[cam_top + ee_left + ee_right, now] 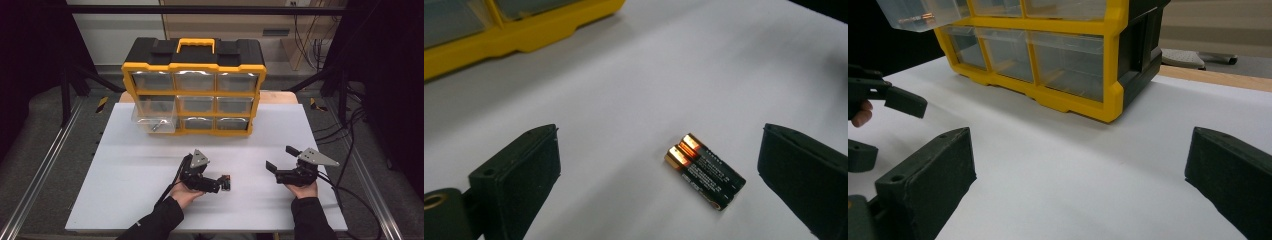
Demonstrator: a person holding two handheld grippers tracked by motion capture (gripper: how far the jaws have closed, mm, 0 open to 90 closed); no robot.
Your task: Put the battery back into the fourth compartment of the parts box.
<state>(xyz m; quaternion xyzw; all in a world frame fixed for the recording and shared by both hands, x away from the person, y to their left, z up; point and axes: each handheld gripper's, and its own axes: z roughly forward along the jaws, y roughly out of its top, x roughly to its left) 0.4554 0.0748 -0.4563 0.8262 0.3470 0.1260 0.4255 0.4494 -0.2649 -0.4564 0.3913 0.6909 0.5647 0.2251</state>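
Two black AA batteries (705, 173) with copper ends lie side by side on the white table (674, 75). My left gripper (659, 150) is open, its jaws wide on either side of them without touching. In the high view the left gripper (223, 183) points right at the batteries (228, 178). My right gripper (281, 158) is open with nothing between its jaws, and it hovers over bare table at the right (1078, 140). The left gripper (888, 97) is at the left edge of the right gripper view.
A yellow and black organizer (194, 85) with clear drawers stands at the back of the table. Its middle-left drawer (155, 117) is pulled out and holds a small item (156, 126). The white table top (125, 175) extends left of the hands.
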